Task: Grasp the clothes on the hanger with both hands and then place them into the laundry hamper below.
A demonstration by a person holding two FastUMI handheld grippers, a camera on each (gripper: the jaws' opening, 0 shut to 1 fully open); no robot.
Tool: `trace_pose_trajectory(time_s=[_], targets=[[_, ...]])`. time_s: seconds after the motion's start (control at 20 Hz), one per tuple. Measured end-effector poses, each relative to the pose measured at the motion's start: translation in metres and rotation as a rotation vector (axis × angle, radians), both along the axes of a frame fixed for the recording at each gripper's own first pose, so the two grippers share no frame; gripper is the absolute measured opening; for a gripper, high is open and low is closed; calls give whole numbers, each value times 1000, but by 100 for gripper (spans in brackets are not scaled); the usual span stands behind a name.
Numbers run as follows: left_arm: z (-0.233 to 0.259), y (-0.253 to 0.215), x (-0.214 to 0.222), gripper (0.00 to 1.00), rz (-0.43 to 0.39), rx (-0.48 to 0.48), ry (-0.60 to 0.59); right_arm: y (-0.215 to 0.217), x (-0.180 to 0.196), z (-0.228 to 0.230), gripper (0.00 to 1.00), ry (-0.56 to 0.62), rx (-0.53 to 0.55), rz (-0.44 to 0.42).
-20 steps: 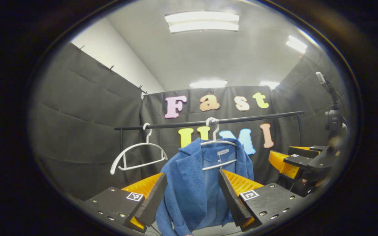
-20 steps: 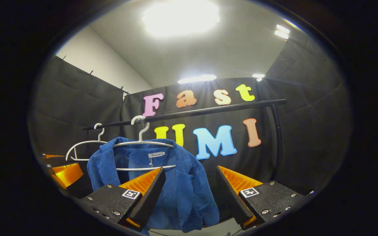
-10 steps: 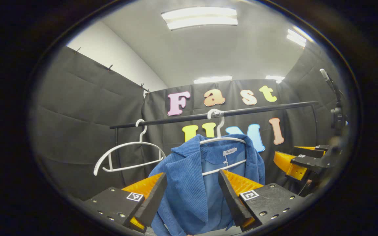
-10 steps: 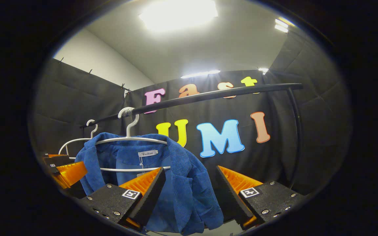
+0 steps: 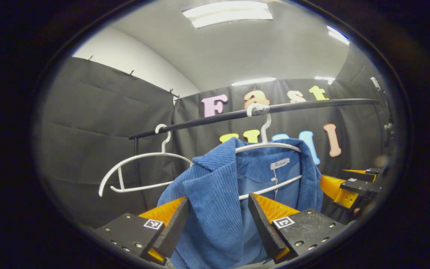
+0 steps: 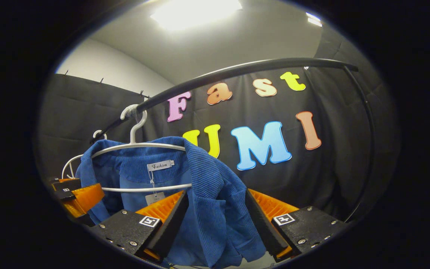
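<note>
The blue jacket (image 5: 215,194) hangs on a white hanger (image 5: 271,145) from the rail (image 6: 237,71). Left gripper (image 5: 218,220) and right gripper (image 6: 215,220) straddle its two front panels, jaws spread wide. This looks like the reach step; next both must close on cloth.

Left gripper (image 5: 218,220): seen at six o'clock with its jaws spread apart, one to each side of the jacket's front panel; contact with the cloth could not be judged.
Blue jacket (image 5: 215,194): corduroy, hung on a white hanger (image 5: 271,146) at the centre, its lapel folded outward toward nine o'clock.
Rail (image 5: 312,104): a black bar, run from nine o'clock toward three o'clock above the jacket.
Empty hanger (image 5: 140,173): white, hooked on the rail at nine o'clock of the jacket, apart from it.
Right gripper (image 5: 353,185): seen at four o'clock, just beside the jacket's far shoulder.
</note>
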State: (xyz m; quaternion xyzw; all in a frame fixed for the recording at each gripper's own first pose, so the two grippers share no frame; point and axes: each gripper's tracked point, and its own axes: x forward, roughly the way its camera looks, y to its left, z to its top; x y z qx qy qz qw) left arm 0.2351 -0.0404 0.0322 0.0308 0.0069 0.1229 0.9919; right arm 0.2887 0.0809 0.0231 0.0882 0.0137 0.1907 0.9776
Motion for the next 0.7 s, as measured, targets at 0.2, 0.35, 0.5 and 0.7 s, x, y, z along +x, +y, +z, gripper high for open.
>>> trace_pose_trajectory(time_s=[0.2, 0.35, 0.5, 0.7], targets=[[-15, 2, 9, 90, 43, -3, 30, 14, 18, -21, 90, 44, 41, 17], [-21, 3, 9, 91, 63, 30, 47, 26, 19, -37, 82, 96, 58, 54], [-30, 5, 9, 90, 80, 62, 72, 37, 19, -45, 76, 107, 60, 80], [-38, 12, 13, 87, 115, 49, 83, 48, 20, -49, 66, 109, 67, 125]])
